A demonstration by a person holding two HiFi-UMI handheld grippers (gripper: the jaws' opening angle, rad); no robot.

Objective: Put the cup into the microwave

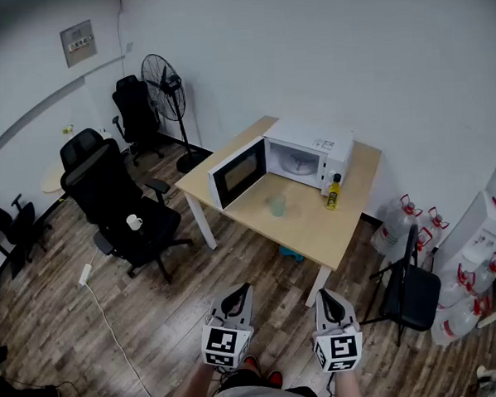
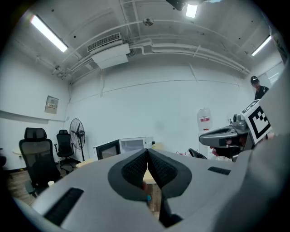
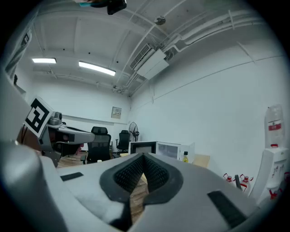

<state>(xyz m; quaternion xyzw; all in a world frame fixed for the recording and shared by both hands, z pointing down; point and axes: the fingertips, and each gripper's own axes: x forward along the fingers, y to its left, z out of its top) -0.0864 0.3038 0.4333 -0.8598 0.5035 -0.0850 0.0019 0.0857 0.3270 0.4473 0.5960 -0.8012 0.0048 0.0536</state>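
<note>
Left claw and right claw are being held pressed together, empty, well apart from microwave. Spreading one is probably being called for before cup, just in front of microwave, is pinched upright.

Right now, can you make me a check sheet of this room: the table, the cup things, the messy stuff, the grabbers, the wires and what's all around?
Surface: wooden table, mostly bare.
Job's things: microwave on the table, door swung open; pale green cup standing on the table in front of it.
Clutter: yellow bottle beside the microwave; white mug on an office chair.
Grippers: left gripper and right gripper both shut, empty, short of the table.
Cables: white cable across the floor.
Surroundings: standing fan, water jugs, black folding chair.
</note>
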